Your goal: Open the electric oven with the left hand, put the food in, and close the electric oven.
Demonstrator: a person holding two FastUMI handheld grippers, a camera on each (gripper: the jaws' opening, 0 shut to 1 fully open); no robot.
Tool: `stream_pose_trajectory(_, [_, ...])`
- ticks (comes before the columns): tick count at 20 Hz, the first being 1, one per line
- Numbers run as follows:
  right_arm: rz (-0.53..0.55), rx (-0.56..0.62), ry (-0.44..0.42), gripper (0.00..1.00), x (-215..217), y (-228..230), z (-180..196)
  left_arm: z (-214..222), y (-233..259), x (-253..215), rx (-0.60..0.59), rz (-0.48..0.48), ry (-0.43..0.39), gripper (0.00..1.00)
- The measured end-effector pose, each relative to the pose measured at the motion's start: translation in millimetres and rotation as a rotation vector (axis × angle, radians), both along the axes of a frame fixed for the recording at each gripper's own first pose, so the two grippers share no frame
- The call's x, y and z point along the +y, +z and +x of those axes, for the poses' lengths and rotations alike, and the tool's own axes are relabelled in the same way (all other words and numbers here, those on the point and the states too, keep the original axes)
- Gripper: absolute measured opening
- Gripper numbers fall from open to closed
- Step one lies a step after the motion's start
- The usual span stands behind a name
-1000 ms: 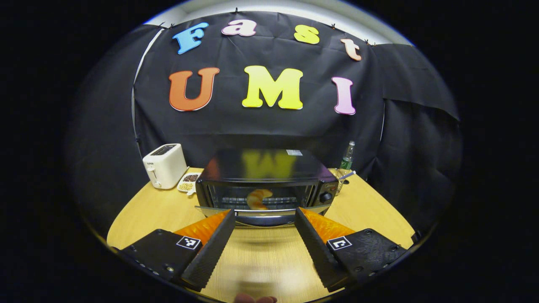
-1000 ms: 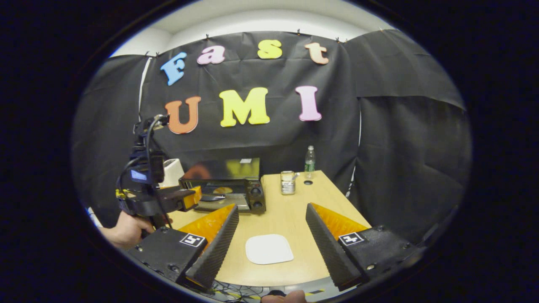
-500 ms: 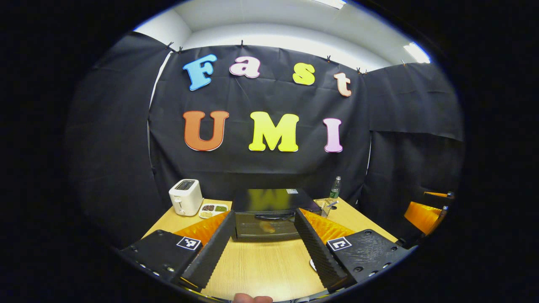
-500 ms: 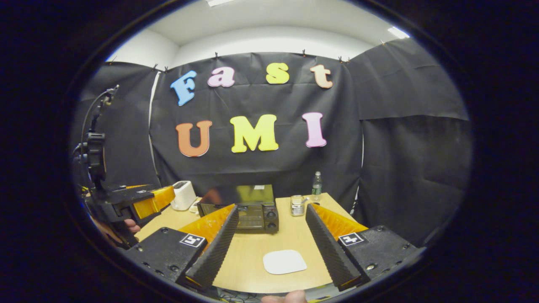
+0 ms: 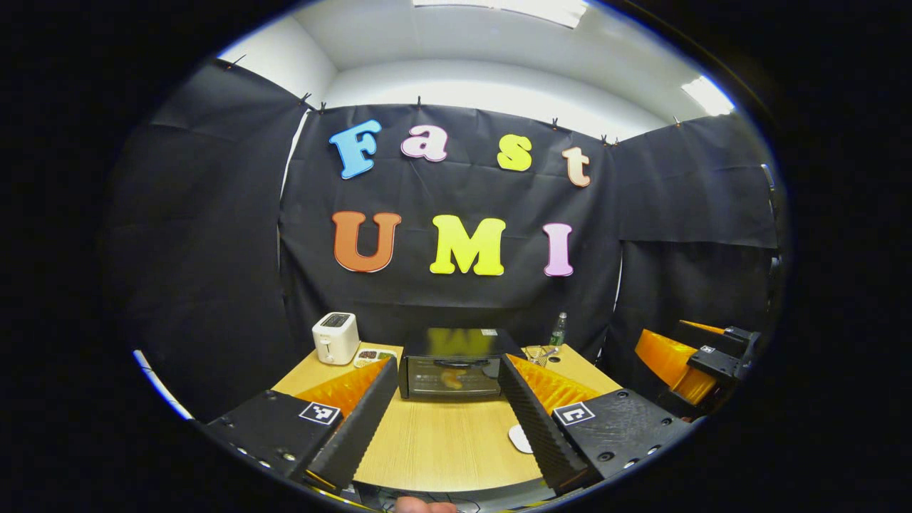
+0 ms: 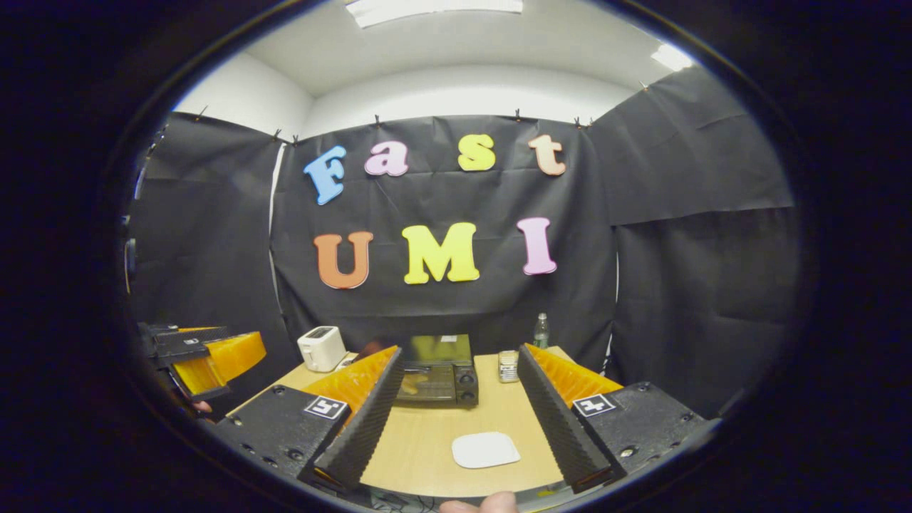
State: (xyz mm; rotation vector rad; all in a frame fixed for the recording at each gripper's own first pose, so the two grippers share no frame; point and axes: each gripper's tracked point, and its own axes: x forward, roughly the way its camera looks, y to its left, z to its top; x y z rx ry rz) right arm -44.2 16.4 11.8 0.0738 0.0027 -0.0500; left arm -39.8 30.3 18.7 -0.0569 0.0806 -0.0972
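Observation:
The black electric oven [image 5: 449, 370] stands at the back middle of the wooden table with its glass door closed. A golden croissant [image 5: 450, 380] shows faintly through the glass. My left gripper [image 5: 447, 362] hangs open well in front of the oven, above the table's near edge, holding nothing. My right gripper [image 6: 459, 350] is also open and empty, pulled back from the table, with the oven [image 6: 438, 370] far ahead between its fingers. From each gripper I see the other off to the side: the right gripper [image 5: 684, 360] and the left gripper [image 6: 210, 356].
A white plate [image 6: 484, 449] lies near the table's front edge. A white toaster [image 5: 335, 337] and a small dish of grains [image 5: 375, 355] sit at the back left. A glass jar [image 6: 507, 365] and a bottle [image 6: 541, 331] stand at the back right.
The oven door went from ajar to closed. Both grippers drew back and rose away from the table, so the oven now looks smaller and farther off.

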Motion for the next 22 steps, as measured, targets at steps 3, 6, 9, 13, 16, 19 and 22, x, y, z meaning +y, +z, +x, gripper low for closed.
stream_pose_trajectory(3, [0.011, 0.002, 0.012, 0.96, -6, -4, -24, -33, 5, -11, -0.009, -0.018, 0.005, 0.93])
stream_pose_trajectory(6, [0.024, 0.023, 0.037, 0.97, -7, -13, -41, -56, 3, -13, -0.005, -0.017, 0.033, 0.93])
stream_pose_trajectory(9, [0.032, 0.022, 0.044, 0.96, -11, -12, -54, -70, 5, -15, -0.012, -0.024, 0.054, 0.93])
stream_pose_trajectory(13, [0.045, 0.022, 0.026, 0.96, -17, -8, -63, -73, 3, -20, -0.004, -0.033, 0.049, 0.93])
stream_pose_trajectory(16, [0.043, 0.023, 0.015, 0.96, -15, -7, -63, -68, 10, -18, -0.003, -0.022, 0.036, 0.93])
stream_pose_trajectory(19, [0.051, 0.016, 0.016, 0.96, -7, -3, -62, -63, 10, -18, -0.010, -0.020, 0.025, 0.93])
stream_pose_trajectory(22, [0.047, 0.019, 0.026, 0.96, 3, -3, -59, -60, 9, -13, -0.008, 0.002, 0.023, 0.93])
